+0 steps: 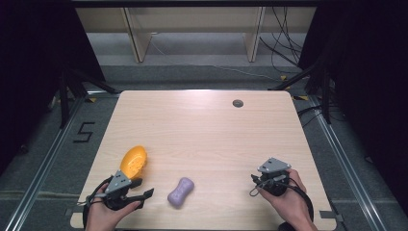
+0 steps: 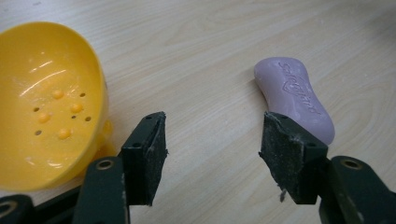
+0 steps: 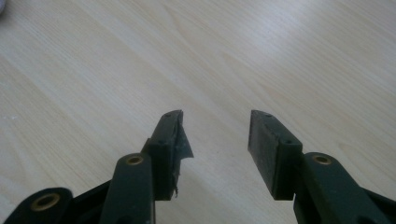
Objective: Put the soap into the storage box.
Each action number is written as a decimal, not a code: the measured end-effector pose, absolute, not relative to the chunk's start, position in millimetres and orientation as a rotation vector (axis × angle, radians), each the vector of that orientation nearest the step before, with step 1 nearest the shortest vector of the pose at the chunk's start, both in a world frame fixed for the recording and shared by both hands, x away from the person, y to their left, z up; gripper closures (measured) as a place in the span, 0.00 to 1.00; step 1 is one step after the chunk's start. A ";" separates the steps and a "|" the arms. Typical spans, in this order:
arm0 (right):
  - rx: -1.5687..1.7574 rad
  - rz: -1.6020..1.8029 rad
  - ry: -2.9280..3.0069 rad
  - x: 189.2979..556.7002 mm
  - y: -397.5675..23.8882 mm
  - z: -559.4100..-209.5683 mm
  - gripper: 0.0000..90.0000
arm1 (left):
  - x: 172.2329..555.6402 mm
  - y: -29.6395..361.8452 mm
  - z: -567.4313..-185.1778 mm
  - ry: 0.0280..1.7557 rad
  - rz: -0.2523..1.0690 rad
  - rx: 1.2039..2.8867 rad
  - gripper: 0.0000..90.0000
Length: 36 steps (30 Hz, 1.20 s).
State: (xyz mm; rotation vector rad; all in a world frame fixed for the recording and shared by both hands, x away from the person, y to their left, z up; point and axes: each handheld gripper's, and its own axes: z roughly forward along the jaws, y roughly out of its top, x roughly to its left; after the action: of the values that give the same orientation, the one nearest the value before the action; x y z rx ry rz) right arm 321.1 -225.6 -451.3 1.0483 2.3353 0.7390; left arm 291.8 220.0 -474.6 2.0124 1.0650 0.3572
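Observation:
A purple bar of soap (image 1: 181,192) lies on the wooden table (image 1: 207,130) near the front, left of centre. A yellow soap dish (image 1: 133,161) with drain holes rests tilted to its left. My left gripper (image 1: 144,188) sits low at the front left, open, with its jaws pointing right between the dish and the soap. In the left gripper view the left gripper (image 2: 212,127) holds nothing; the soap (image 2: 294,95) lies just past the right jaw and the dish (image 2: 46,102) is at the left. My right gripper (image 1: 255,185) rests at the front right, and in its own view the right gripper (image 3: 215,122) is open over bare wood.
A small round dark grommet (image 1: 237,103) is set in the table near the far edge. Beyond the table are wooden shelf legs (image 1: 137,38) and loose cables (image 1: 284,48). Metal rails and a floor marking "5" (image 1: 84,131) run along the sides.

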 end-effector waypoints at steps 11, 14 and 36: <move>1.036 0.728 2.345 321.7 -224.3 -452.9 0.60 | 324.6 187.0 -445.5 1.110 0.176 2.260 0.33; 1.034 0.725 2.351 321.7 -223.8 -453.3 0.60 | 327.5 176.4 -441.4 1.111 0.108 2.285 0.32; 1.037 0.715 2.377 322.5 -222.4 -456.2 0.58 | 354.5 101.5 -444.8 1.168 -0.010 2.601 0.40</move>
State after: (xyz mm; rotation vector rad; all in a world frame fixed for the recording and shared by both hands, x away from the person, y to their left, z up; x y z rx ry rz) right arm 322.5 -222.4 -456.2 1.0368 2.3770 0.7150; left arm 354.5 101.5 -444.8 2.6006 1.1676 -0.0096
